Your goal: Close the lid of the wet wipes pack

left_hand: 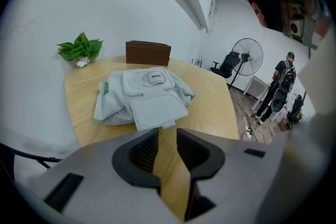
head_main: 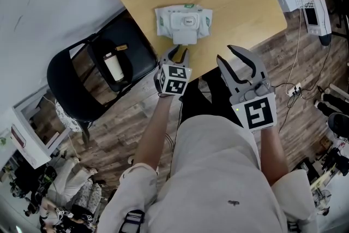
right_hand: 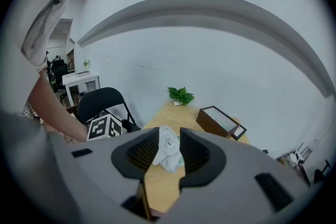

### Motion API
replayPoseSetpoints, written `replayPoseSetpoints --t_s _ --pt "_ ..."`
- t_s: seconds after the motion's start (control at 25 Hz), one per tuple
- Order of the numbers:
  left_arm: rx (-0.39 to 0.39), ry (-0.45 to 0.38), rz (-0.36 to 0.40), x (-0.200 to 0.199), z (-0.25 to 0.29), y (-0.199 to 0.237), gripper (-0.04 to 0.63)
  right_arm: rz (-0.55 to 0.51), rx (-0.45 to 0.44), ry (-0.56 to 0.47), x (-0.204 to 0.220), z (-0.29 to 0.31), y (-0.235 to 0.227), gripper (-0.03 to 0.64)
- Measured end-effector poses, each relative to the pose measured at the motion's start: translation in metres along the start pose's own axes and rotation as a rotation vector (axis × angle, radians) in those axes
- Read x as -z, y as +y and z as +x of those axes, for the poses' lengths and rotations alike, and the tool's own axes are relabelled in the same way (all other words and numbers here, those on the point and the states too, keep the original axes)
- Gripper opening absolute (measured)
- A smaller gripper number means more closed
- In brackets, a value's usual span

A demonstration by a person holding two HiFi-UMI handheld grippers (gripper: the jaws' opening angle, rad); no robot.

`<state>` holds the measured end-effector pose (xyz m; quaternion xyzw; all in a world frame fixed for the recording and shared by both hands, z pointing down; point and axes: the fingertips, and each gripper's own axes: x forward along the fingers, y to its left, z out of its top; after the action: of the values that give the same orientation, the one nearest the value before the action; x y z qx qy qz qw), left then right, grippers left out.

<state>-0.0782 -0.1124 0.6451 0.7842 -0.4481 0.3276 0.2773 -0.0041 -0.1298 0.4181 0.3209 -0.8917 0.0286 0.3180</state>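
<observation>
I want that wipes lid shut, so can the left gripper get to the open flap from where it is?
Probably yes. The left gripper sits just short of the flap, fingers apart and empty, with only bare table between the two.

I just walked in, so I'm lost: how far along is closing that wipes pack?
Nothing looks done yet: the lid of the wet wipes pack lies flipped open on the table. In hand: the left gripper hovers just short of the lid, jaws apart and empty; the right gripper hangs back, also open. Left: fold the lid over and press it shut.
</observation>
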Motion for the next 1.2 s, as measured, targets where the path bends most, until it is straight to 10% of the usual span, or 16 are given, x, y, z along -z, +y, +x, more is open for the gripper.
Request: replayPoseSetpoints --t_s 1.2 --pt "0.0 -0.055 -0.104 -0.015 -0.012 -0.012 0.104 0.013 0.006 -0.018 -0.002 -0.008 0.001 0.12"
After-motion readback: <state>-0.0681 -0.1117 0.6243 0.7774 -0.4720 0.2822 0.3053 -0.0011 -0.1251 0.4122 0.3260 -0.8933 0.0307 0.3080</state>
